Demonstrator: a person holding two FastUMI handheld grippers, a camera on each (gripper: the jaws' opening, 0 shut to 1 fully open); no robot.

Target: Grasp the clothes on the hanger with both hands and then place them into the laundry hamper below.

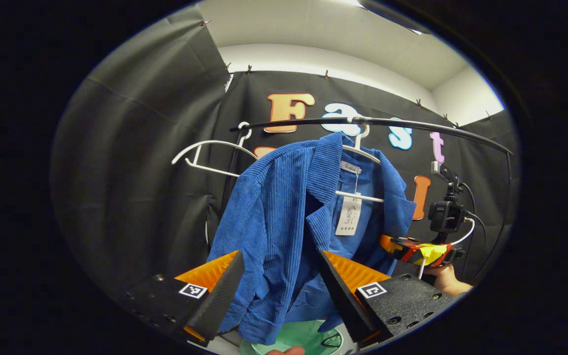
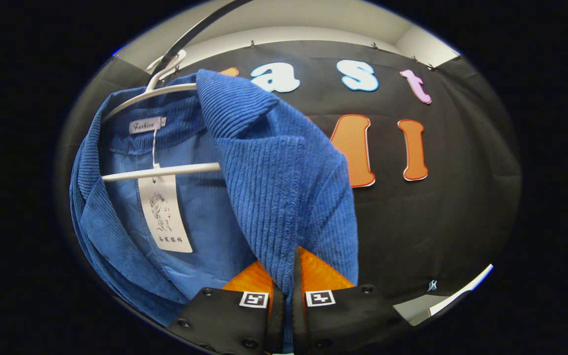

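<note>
A blue corduroy jacket hangs on a white hanger from a black rail. In the left gripper view, my left gripper is open, its orange fingers standing either side of the jacket's front and sleeve. The green laundry hamper peeks out below the jacket's hem. The right gripper shows at the jacket's far side, held by a hand. In the right gripper view, my right gripper is shut on a fold of the jacket below the shoulder. The hanger's bar and a paper tag show inside.
An empty white hanger hangs on the rail to the jacket's left. The rail runs overhead in the right gripper view. Black cloth walls close in behind and at both sides.
</note>
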